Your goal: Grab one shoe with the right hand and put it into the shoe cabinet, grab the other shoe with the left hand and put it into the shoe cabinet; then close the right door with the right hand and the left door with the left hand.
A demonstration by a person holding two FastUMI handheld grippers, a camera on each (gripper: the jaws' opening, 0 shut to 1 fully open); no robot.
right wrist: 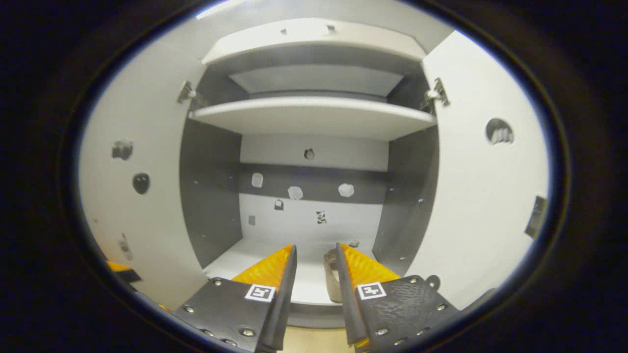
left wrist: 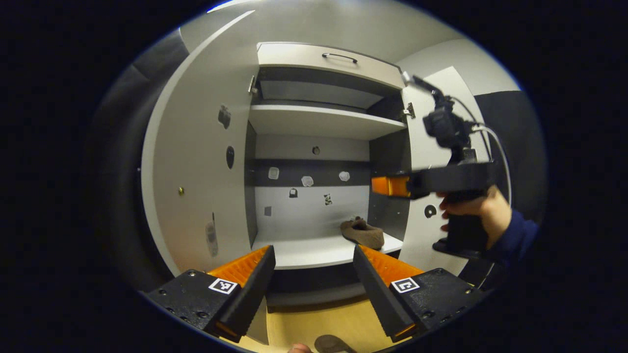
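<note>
The shoe cabinet (left wrist: 319, 120) stands open in front of me. A brown shoe (left wrist: 364, 232) lies on its lower shelf, at the right end. In the left gripper view my right gripper (left wrist: 391, 186), held by a hand (left wrist: 478, 208), hovers above and to the right of that shoe. In the right gripper view the right gripper (right wrist: 316, 247) is open, with the shoe (right wrist: 332, 280) lying on the shelf beyond its right finger. My left gripper (left wrist: 313, 249) is open wide and holds nothing. A second brown shoe (left wrist: 334, 345) peeks in on the floor below it.
Both cabinet doors are swung wide, the left door (left wrist: 196, 171) and the right door (left wrist: 426, 147). An upper shelf (right wrist: 314, 115) and a drawer with a handle (left wrist: 339, 57) sit above. The floor (left wrist: 314, 323) in front of the cabinet is pale wood.
</note>
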